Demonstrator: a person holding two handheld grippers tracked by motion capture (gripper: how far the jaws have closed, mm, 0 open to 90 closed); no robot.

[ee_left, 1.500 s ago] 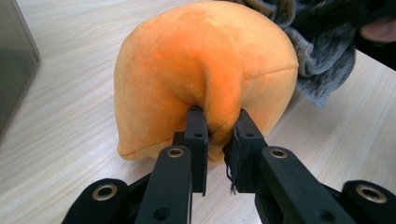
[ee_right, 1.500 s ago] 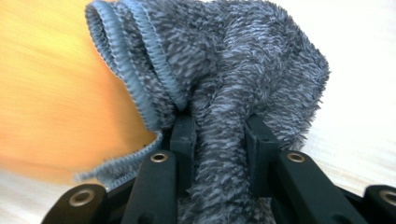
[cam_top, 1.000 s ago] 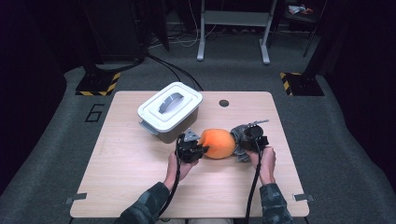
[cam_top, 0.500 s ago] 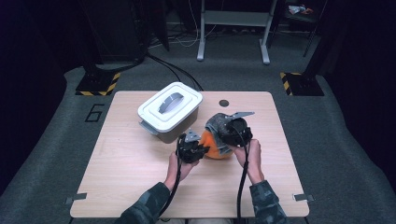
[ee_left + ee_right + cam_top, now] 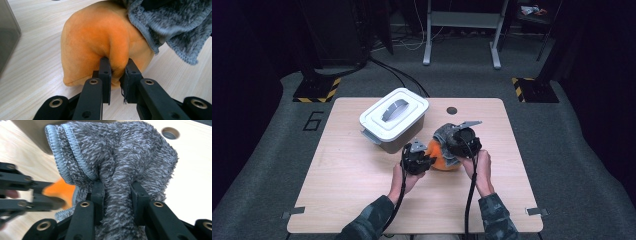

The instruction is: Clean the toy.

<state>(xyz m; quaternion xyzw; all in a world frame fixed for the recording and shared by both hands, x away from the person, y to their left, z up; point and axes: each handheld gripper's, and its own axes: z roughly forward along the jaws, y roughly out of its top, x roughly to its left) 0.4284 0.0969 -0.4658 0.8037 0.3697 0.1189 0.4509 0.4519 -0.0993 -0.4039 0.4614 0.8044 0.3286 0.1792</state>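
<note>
The orange plush [image 5: 100, 47] lay on the table [image 5: 337, 200], just right of the white box [image 5: 393, 120]. The left gripper [image 5: 117, 72] was clamped on a fold of the plush. The right gripper [image 5: 117, 195] pinched a bunched grey cloth [image 5: 120, 152] draped over the plush's top.

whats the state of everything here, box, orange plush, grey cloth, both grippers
white box: lid on, closed, upright on the table, untouched
orange plush: resting on the table, a fold pinched
grey cloth: bunched, draped over the plush, lifted at one fold
left gripper: jaws shut on the orange plush
right gripper: jaws shut on the grey cloth
table: hole near the far edge open
</note>
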